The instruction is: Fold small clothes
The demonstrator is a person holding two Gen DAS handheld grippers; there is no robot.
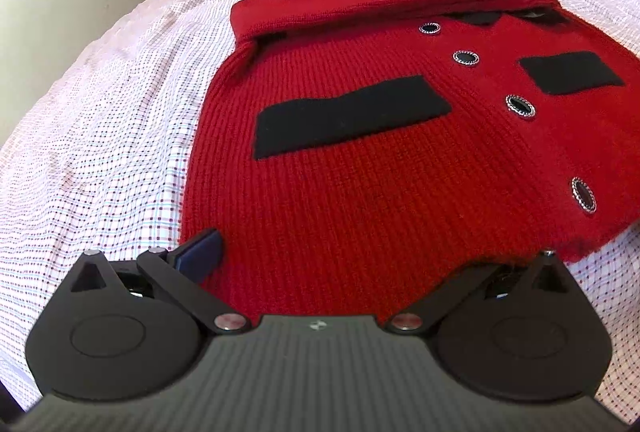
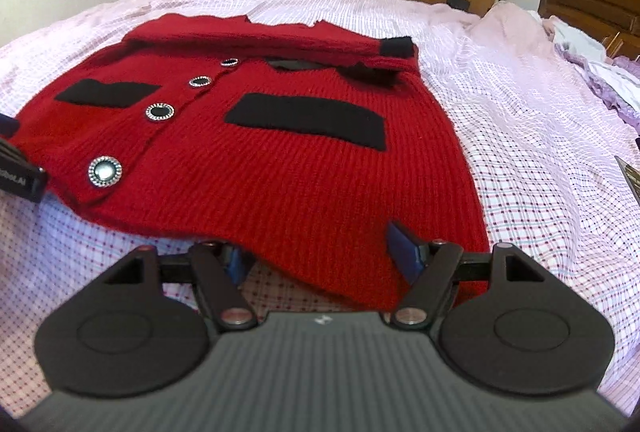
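Cardigan (image 2: 256,160): soft, thick knit, limp. Take its hem, lying between each hand-held gripper's spread jaws, left (image 1: 360,252) and right (image 2: 320,244).

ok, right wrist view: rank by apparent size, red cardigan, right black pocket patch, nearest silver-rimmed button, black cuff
1. red cardigan
2. right black pocket patch
3. and 4. black cuff and nearest silver-rimmed button: look alike; the button sits much closer to the camera, so unranked.
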